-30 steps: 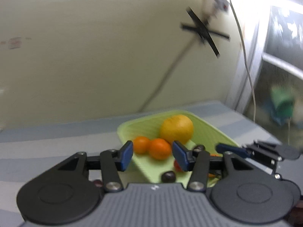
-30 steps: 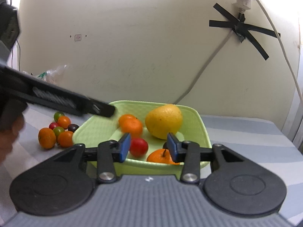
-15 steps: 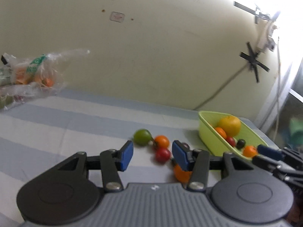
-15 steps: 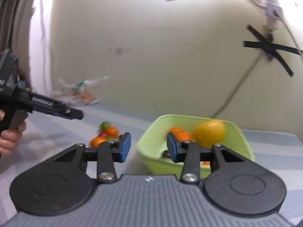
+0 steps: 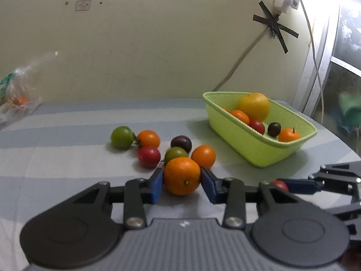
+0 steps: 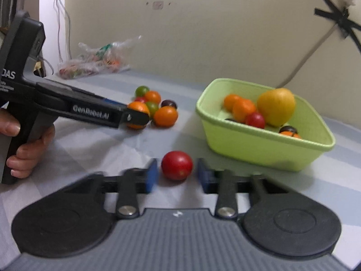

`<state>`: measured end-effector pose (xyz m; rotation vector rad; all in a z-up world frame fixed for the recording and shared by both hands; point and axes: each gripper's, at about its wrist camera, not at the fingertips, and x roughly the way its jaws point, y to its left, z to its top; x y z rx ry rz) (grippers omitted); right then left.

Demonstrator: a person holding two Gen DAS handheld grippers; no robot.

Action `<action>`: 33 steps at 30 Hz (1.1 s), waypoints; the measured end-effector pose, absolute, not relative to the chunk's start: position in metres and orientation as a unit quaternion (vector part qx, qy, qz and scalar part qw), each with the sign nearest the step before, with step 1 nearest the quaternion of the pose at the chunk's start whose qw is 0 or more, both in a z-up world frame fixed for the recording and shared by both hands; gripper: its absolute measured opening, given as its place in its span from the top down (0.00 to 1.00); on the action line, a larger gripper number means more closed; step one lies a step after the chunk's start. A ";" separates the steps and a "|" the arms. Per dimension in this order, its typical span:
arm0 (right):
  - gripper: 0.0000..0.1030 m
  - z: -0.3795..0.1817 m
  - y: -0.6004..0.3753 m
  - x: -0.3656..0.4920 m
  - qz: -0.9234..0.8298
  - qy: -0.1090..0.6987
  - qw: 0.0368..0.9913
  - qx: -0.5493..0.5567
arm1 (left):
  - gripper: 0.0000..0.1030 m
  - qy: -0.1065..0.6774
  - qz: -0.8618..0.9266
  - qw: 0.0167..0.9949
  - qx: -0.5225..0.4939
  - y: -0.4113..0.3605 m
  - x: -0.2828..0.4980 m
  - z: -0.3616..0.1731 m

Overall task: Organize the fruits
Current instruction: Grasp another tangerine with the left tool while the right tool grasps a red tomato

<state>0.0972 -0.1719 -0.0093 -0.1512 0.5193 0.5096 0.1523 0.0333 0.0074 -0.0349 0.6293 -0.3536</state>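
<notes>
A light green basket [image 5: 259, 153] [image 6: 259, 149] on the striped table holds a large yellow fruit [image 5: 254, 106], oranges, a red tomato and a dark plum. A cluster of loose fruit lies to its left. My left gripper [image 5: 182, 177] has its pads against both sides of the nearest orange [image 5: 181, 175], which rests on the table. My right gripper [image 6: 176, 174] is open, its pads a small gap from either side of a lone red tomato [image 6: 177, 165] on the table. The left gripper [image 6: 135, 117] also shows in the right wrist view.
Loose green [image 5: 121, 136], orange [image 5: 148, 138], red [image 5: 149, 157] and dark purple [image 5: 181, 143] fruits lie in the cluster. A clear plastic bag of produce [image 6: 97, 61] sits by the back wall at left. A taped cable [image 5: 273, 26] runs down the wall.
Both grippers pulled back from the basket and came down to the table. The left one now brackets an orange, the right one a red tomato.
</notes>
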 end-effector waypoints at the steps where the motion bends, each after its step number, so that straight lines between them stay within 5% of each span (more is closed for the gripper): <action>1: 0.69 -0.009 -0.170 0.095 0.247 0.252 0.933 -0.075 | 0.65 0.305 -0.172 0.936 -0.018 0.037 0.147 0.009; 15: 0.69 -0.004 -0.115 0.037 0.359 0.240 0.898 -0.087 | 0.64 0.296 -0.168 0.940 -0.019 0.092 0.041 0.018; 33: 0.60 -0.012 -0.107 0.021 0.340 0.229 0.904 -0.125 | 0.52 0.286 -0.149 0.947 0.000 0.084 0.034 0.013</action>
